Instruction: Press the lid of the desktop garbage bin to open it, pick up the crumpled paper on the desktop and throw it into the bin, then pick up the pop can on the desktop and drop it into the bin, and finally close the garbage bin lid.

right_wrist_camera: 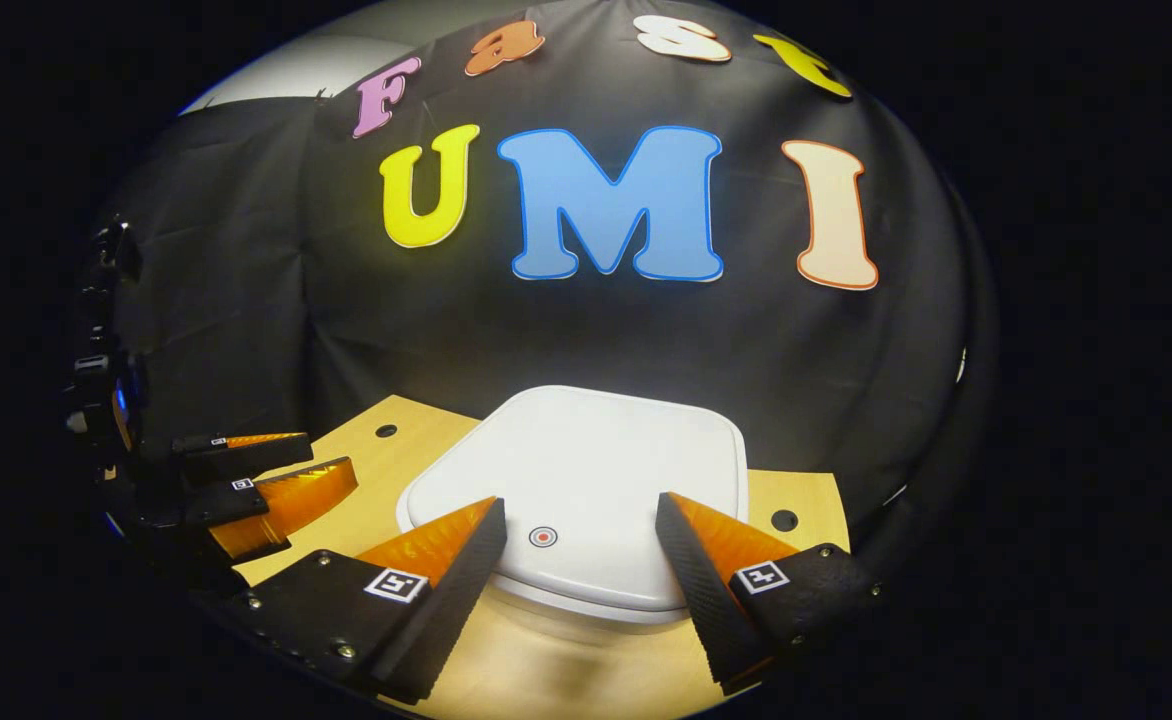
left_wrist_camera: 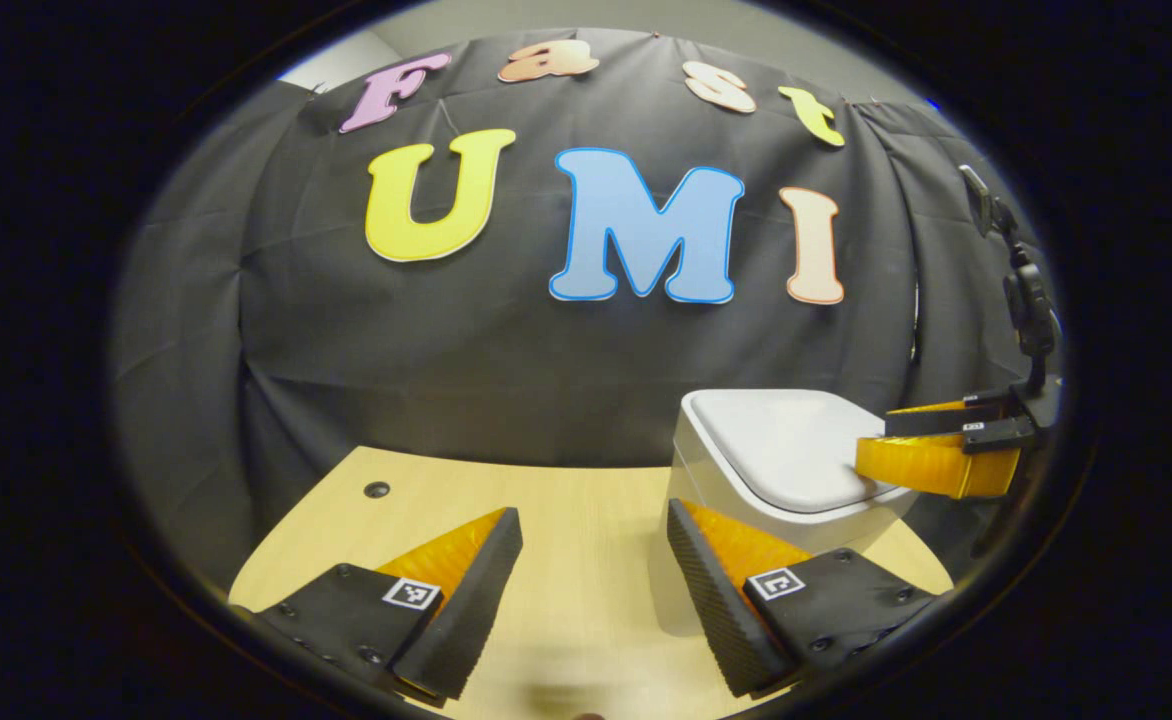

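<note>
Booth: black cloth is hanging behind a light wooden desktop (left_wrist_camera: 586, 520), which is also showing in the right gripper view (right_wrist_camera: 536, 670) with round cable holes in it.

Garbage bin: we are seeing the white bin (left_wrist_camera: 706, 490) standing on the desktop near the cloth, to the right in the left gripper view; its walls are showing below the lid there.

Lid: the white lid (right_wrist_camera: 596, 470) is lying flat and closed on the bin, and a small round red-ringed mark (right_wrist_camera: 542, 537) is sitting near its front edge.

Right gripper: we are holding the right gripper (right_wrist_camera: 576, 540) over the lid's front edge with its fingers spread wide, one to each side of the mark; in the left gripper view it (left_wrist_camera: 871, 470) is reaching in from the right, its fingertips lying at the lid's right edge. We cannot tell whether it is touching the lid.

Left gripper: our left gripper (left_wrist_camera: 594, 535) is hanging over bare desktop just left of the bin, fingers wide apart and gripping nothing; in the right gripper view it (right_wrist_camera: 331, 455) is showing at the far left, beside the bin.
</note>
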Demonstrator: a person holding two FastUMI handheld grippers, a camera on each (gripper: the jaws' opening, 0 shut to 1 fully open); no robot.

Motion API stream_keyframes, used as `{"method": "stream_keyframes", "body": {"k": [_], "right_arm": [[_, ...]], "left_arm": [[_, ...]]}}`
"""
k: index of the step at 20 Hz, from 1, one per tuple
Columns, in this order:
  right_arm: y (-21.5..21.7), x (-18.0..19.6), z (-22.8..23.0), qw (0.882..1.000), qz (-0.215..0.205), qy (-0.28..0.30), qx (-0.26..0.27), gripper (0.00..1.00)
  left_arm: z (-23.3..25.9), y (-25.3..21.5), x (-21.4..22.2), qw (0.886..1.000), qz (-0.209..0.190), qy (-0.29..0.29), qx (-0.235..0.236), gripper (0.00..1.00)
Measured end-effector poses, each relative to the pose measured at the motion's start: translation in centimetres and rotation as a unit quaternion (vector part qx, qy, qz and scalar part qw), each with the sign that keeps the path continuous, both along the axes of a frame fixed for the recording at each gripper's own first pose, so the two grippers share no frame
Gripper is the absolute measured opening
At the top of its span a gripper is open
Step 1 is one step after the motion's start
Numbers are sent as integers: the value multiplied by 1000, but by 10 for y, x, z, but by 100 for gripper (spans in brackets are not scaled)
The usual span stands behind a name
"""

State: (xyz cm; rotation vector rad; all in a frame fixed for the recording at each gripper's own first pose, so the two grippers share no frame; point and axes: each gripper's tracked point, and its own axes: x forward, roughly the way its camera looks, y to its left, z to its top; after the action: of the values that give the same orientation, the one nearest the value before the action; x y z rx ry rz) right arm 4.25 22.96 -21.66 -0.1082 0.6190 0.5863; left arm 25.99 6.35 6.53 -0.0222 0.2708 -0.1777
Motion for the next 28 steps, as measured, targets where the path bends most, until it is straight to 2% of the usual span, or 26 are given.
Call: {"method": "stream_keyframes", "body": {"k": [13, 16, 28], "right_arm": [[0, 2, -2, 999, -29, -9, 12, 98], [0, 2, -4, 999, -28, -16, 8, 98], [0, -1, -10, 999, -38, -21, -1, 99]], "left_arm": [[-7, 5, -3, 1000, 3, 9, -8, 100], [-9, 6, -2, 1000, 4, 10, -9, 93], [-8, 3, 2, 1000, -3, 9, -7, 96]]}}
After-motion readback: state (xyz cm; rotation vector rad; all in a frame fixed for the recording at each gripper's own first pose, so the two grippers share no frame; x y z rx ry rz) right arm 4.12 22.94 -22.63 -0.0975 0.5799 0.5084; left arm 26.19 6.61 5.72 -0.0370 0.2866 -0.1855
